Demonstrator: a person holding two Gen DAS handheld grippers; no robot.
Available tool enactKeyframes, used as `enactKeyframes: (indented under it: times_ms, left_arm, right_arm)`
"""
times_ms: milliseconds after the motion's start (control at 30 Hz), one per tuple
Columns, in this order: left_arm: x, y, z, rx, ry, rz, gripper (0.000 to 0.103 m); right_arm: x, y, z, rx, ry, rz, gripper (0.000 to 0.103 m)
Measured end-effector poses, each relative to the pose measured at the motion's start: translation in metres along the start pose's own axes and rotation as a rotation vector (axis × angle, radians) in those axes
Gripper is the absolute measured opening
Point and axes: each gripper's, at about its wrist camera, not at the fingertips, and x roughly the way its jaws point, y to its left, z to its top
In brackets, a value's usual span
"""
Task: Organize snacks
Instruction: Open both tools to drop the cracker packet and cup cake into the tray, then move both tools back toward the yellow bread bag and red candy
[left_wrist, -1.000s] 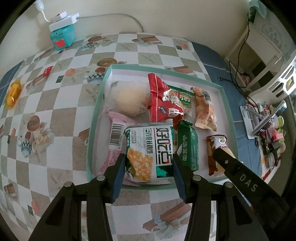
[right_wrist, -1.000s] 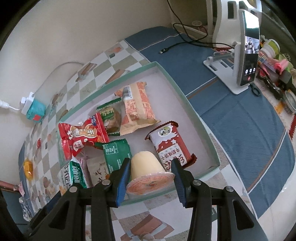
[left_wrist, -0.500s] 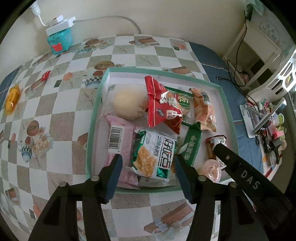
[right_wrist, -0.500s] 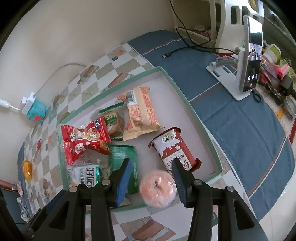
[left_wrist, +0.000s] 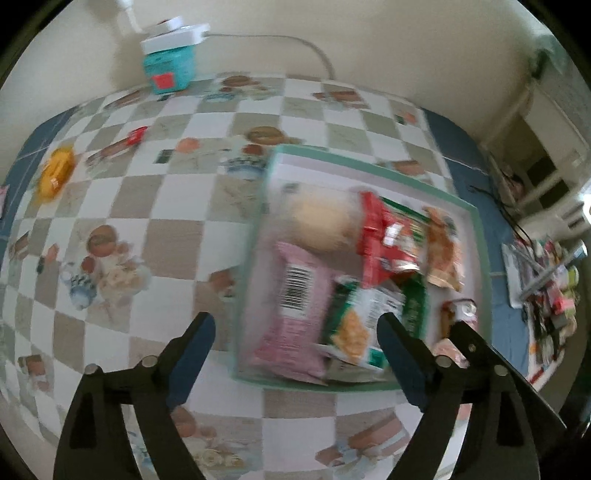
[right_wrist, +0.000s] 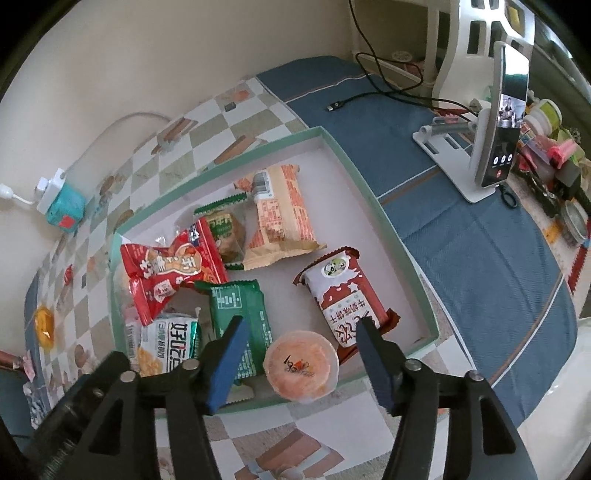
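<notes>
A green-rimmed shallow box (right_wrist: 351, 162) (left_wrist: 369, 168) holds several snack packets. My right gripper (right_wrist: 301, 356) is open and empty just above an orange jelly cup (right_wrist: 301, 365) at the box's near edge. A red-and-white biscuit pack (right_wrist: 343, 299) lies beside the cup. A green-and-white cracker pack (right_wrist: 168, 349) (left_wrist: 362, 321) lies at the near left of the box. My left gripper (left_wrist: 295, 352) is open and empty, over the box's near left corner above a pink packet (left_wrist: 291, 306). The left wrist view is blurred.
An orange snack (left_wrist: 55, 173) and a small red packet (left_wrist: 135, 134) lie on the checkered tablecloth left of the box. A teal power strip (left_wrist: 170, 66) sits by the wall. A phone on a stand (right_wrist: 498, 122) and clutter stand at right on blue cloth.
Both grippers opened and released their loads: the cracker pack and the jelly cup now lie in the box. The left gripper has swung left and back; the right gripper has pulled back slightly.
</notes>
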Motion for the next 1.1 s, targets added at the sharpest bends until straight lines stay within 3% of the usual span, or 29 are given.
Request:
enactKeyframes:
  times_ms: [133,233,367,1100]
  left_arm:
    - [0.000,0.023,0.004,-0.054,-0.015,0.079,0.091]
    - [0.000,0.040,0.007,-0.087,-0.020,0.131,0.099]
    - [-0.001,0.060,0.010,-0.120,-0.015,0.176,0.099]
    - [-0.027,0.152,0.021,-0.194,-0.027,0.337,0.099]
  right_arm:
    - [0.000,0.010,-0.003,-0.034,-0.006,-0.018,0.083]
    - [-0.002,0.020,-0.004,-0.067,-0.018,-0.024,0.092]
    - [-0.006,0.029,-0.006,-0.097,-0.030,-0.025,0.102]
    - [-0.014,0.116,-0.033,-0.237,-0.040,0.041,0.103]
